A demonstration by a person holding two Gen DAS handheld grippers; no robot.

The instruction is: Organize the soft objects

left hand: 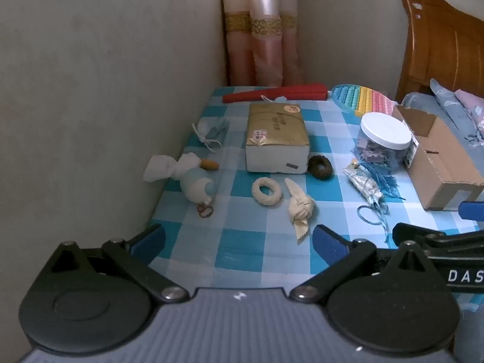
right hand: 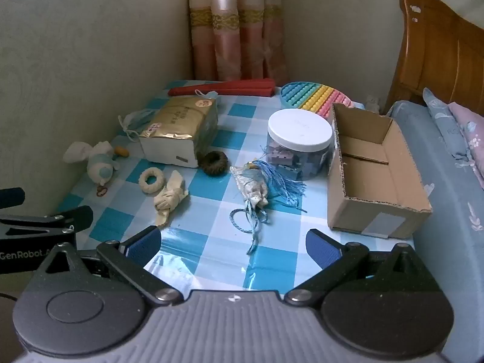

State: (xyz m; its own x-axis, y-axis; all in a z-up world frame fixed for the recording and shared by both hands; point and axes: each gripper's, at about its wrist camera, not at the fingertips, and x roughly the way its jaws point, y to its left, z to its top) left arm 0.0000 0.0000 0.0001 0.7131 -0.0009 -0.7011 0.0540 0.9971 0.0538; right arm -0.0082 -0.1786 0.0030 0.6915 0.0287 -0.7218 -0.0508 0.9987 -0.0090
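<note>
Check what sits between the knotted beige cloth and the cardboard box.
The tasselled blue pouch lies on the table between the knotted cloth and the open cardboard box; the white-lidded jar stands just behind that line. Lifting the cloth over the pouch would likely clear both.

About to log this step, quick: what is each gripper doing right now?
Left gripper: open, holding nothing.
Right gripper: open, holding nothing.
</note>
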